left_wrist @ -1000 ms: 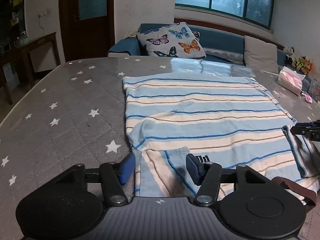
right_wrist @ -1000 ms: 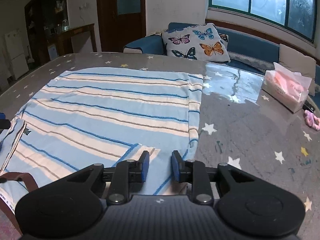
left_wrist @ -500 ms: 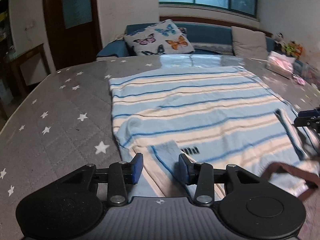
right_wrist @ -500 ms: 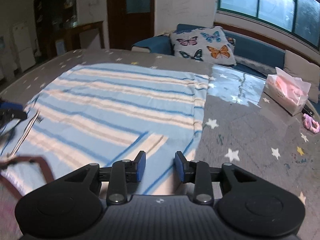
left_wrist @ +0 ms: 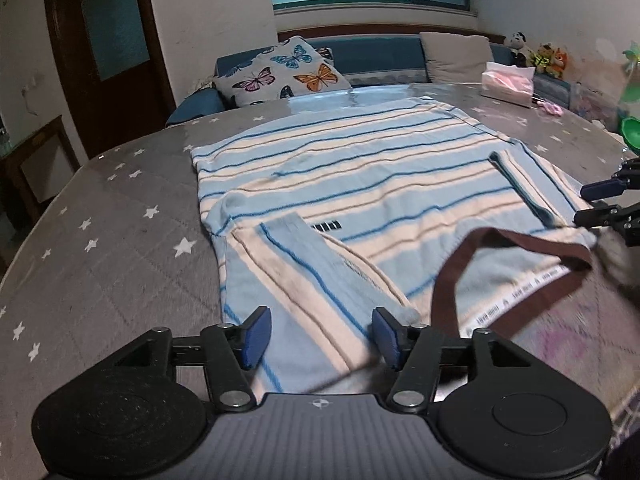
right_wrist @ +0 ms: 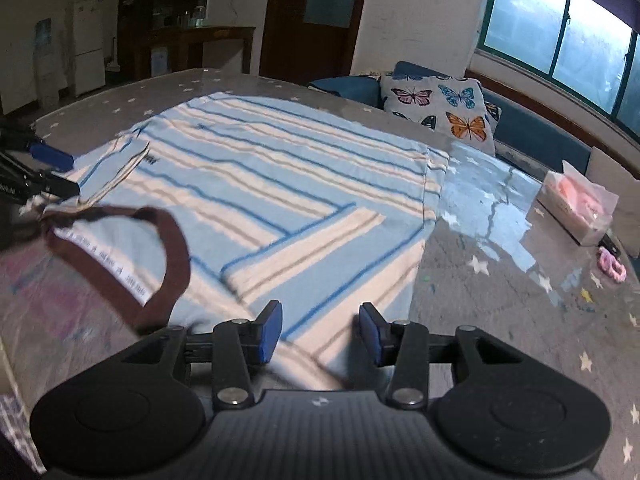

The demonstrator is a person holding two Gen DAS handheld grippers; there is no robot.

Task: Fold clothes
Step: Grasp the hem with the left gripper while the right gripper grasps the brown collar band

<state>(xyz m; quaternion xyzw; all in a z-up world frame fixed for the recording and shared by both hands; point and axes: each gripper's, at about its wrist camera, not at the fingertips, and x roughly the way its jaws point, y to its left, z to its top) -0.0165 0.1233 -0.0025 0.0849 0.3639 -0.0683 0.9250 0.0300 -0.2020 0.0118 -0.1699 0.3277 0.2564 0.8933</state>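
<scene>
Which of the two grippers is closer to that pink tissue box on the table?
Right. The tissue box sits off to the right gripper's right, past the striped shirt. The left gripper is at the shirt's opposite side, farther away.

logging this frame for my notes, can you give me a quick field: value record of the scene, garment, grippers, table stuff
garment: striped shirt, light blue and cream, spread flat on the table, both sleeves folded inward
collar: brown neckband at the near edge
surface: grey star-print table cover
left gripper: jaws opening, over the shirt's near edge, pads not pressing the cloth
right gripper: jaws opening, over the shirt's near edge, pads not pressing
other items: tissue pack and pink hair tie on the table
background: butterfly cushion on a blue sofa
</scene>
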